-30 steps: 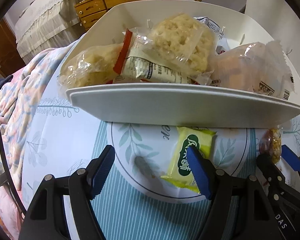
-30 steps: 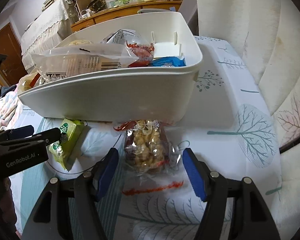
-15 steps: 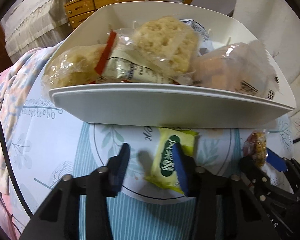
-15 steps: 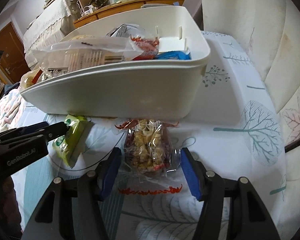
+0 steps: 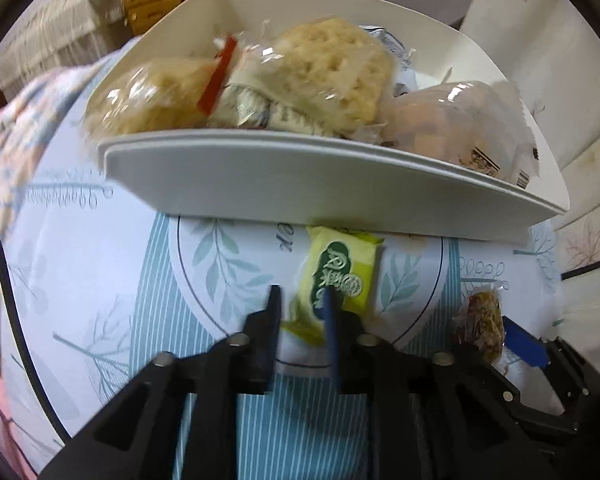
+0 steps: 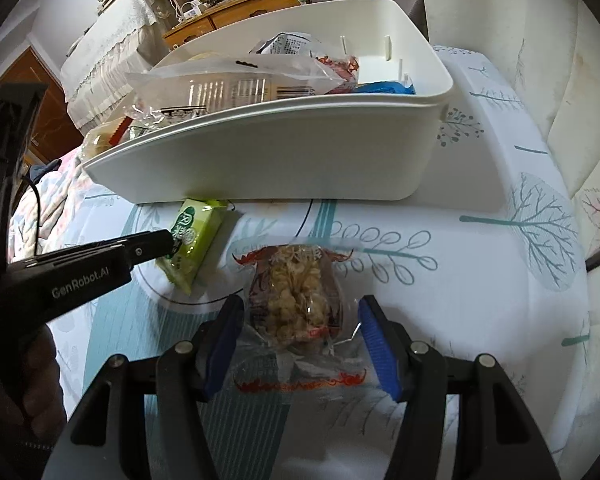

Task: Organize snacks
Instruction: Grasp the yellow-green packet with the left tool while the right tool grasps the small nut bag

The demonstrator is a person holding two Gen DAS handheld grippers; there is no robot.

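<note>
The yellow-green snack packet (image 5: 336, 280) lay on the patterned worktop (image 6: 480, 280) just in front of the white bin (image 6: 284, 168) heaped with wrapped snacks, and the left hand-held gripper (image 5: 302, 308) was closing on its near end, its jaws almost together with the wrapper pinched between them. Beside it, a clear packet of puffed-grain snack (image 6: 296, 300) lay between the parted fingers of the right hand-held gripper (image 6: 300, 340), which hung unclenched, its pads apart from the wrapper.

White bin (image 6: 284, 156), yellow-green packet (image 5: 340, 276) (green logo), leaf-printed teal-striped cloth (image 5: 112, 280)
</note>
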